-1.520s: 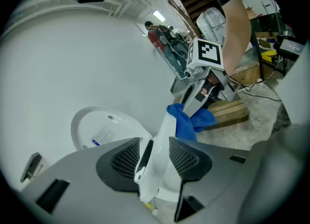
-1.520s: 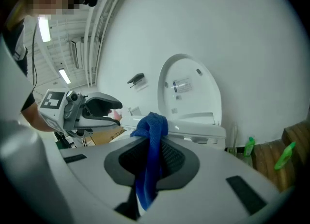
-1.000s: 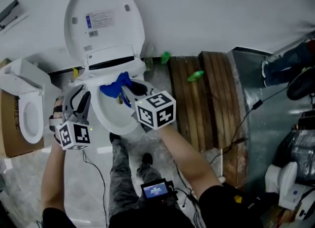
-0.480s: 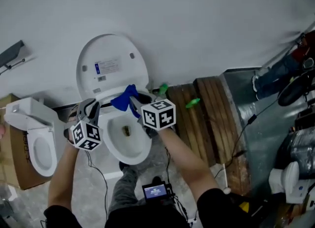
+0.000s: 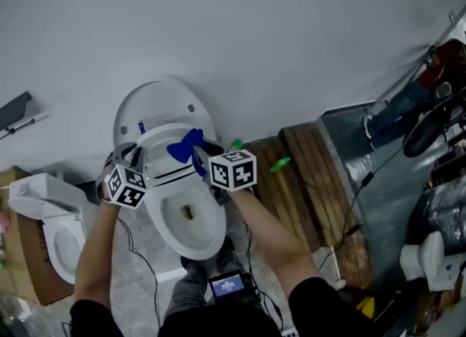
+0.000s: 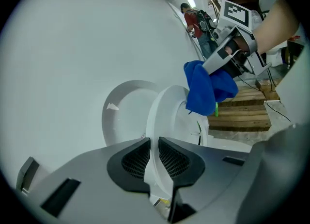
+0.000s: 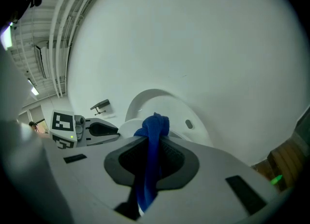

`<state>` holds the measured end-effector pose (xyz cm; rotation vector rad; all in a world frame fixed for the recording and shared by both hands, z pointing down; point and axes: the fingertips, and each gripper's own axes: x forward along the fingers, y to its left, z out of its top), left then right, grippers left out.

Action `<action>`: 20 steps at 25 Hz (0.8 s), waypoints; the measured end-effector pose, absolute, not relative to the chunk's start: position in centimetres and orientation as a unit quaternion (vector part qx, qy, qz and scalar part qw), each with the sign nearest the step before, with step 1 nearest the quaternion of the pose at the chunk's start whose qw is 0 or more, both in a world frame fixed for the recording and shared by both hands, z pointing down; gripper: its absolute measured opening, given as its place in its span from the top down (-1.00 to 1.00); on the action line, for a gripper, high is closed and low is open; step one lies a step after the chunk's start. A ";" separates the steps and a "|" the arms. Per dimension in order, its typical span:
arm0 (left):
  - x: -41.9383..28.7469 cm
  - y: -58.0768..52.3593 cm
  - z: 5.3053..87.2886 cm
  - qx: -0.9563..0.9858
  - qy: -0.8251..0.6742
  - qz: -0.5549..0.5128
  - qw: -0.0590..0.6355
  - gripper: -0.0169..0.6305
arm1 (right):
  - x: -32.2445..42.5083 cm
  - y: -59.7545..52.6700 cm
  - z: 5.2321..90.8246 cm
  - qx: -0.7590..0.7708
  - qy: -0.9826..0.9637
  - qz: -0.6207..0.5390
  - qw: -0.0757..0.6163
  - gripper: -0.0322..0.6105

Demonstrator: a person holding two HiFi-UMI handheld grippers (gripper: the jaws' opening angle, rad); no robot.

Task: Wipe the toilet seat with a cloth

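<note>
Far left: spare toilet on a box, glossy white ceramic, not in play.

Left gripper: jaws have just been closing and the seat rim is between them, ribbed dark pads clamped on its thin edge. The seat is lifted off the bowl and tilted up toward the lid, which leans on the wall.

Seat looks like rigid moulded plastic: a smooth, glossy oval ring. Judged light but hinged at the back, so it will swing rather than lift free. The slick surface and narrow edge make pad slip a risk. Best hold is the side or front rim, away from the hinge.

Cloth: blue, soft, limp, bunched into a wad. It is pinched between the right gripper jaws, hanging down through them with a lump poking past the tips, just in front of the seat's upper rim. Light, no breakage risk. A grip at the bunched middle leaves the free lump for wiping, though it could pull out under hard rubbing.

Right: slatted wooden pallet, rough planks.
</note>
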<state>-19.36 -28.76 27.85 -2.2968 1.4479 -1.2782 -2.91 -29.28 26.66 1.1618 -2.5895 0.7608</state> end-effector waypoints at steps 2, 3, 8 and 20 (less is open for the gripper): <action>-19.9 -30.2 28.0 -0.763 0.485 -0.425 0.055 0.74 | -2.8 -30.2 27.0 0.391 -0.877 0.259 0.108 0.75; -20.2 -30.9 28.0 -0.763 0.485 -0.425 0.047 0.74 | -2.8 -30.8 27.1 0.389 -0.878 0.259 0.110 0.75; -21.0 -34.4 28.1 -0.753 0.492 -0.436 0.019 0.74 | -3.5 -34.5 27.7 0.375 -0.885 0.245 0.127 0.75; -23.1 -39.8 29.0 -0.710 0.547 -0.443 0.000 0.76 | -7.0 -42.6 29.5 0.345 -0.897 0.217 0.169 0.75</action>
